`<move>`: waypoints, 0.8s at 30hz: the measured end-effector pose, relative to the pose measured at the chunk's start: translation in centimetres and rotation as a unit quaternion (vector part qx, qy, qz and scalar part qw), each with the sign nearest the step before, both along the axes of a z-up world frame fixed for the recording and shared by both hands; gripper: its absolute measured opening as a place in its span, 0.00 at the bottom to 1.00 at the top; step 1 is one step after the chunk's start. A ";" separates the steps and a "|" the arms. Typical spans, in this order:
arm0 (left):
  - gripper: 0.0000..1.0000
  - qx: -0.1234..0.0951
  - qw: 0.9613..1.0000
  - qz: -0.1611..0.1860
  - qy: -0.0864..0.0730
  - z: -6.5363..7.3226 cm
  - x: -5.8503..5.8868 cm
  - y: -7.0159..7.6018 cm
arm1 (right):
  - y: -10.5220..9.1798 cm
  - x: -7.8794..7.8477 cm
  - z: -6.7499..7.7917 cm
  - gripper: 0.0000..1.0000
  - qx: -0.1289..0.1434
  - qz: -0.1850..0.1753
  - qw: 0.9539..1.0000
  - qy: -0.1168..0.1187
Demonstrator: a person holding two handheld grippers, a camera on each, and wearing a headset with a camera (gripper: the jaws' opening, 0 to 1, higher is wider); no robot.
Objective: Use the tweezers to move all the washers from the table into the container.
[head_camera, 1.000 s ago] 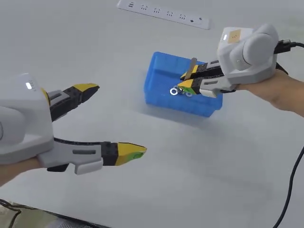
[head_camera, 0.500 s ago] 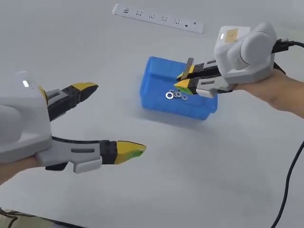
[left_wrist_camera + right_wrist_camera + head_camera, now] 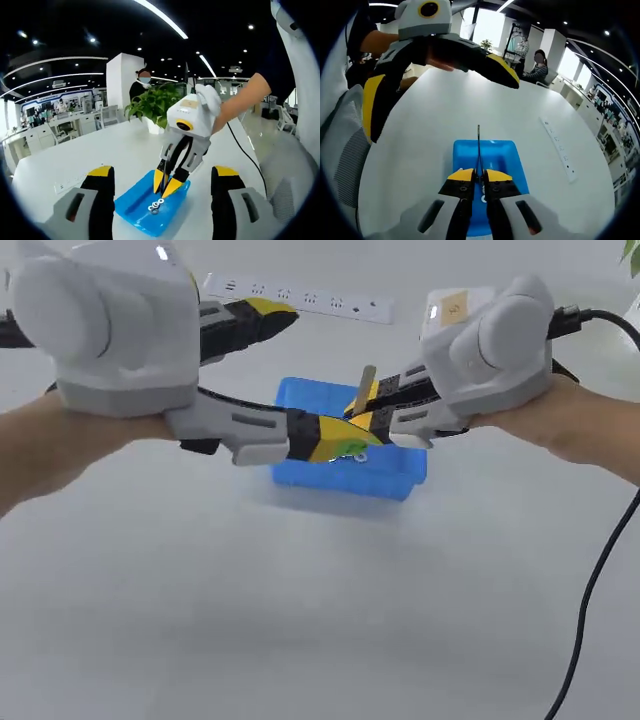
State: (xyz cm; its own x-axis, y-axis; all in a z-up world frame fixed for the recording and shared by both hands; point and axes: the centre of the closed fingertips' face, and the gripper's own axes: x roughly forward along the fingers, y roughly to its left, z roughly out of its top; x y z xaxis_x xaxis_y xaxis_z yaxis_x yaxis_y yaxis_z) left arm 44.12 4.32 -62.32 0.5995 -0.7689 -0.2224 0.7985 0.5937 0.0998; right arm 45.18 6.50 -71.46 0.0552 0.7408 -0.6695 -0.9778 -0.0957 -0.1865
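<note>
Blue plastic container (image 3: 330,478) sits mid-tabletop, toward the far edge, short of the white power strip (image 3: 300,298).

Right gripper (image 3: 366,420) hangs over the container. Its jaws are pressed together on the slim metal tweezers (image 3: 364,388), whose tips point down into the container, likely to release straight into it.

Left gripper (image 3: 318,375) is raised beside it, jaws spread wide and holding nothing. It looks idle, carried clear of the work.

The left gripper view looks into the container and shows the small steel washers (image 3: 156,205) clustered on its floor below the tweezer tips. In the head view the left gripper's lower jaw partly hides that spot. The right gripper view shows the tweezers (image 3: 478,145) as a thin line along the container's middle.
</note>
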 end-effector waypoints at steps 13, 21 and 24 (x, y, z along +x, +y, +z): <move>0.17 0.060 0.993 -0.102 -0.006 -0.3 -0.7 -1.9 | -0.7 -1.4 0.7 0.08 -0.013 0.032 0.999 -0.009; 0.06 0.097 0.988 -0.122 -0.007 -0.6 -1.4 -1.6 | -0.8 -1.9 0.7 0.08 -0.023 0.047 0.999 -0.010; 0.06 0.102 0.987 -0.126 -0.011 -0.3 -1.8 -1.1 | -0.9 -2.1 1.1 0.08 -0.022 0.048 0.999 -0.010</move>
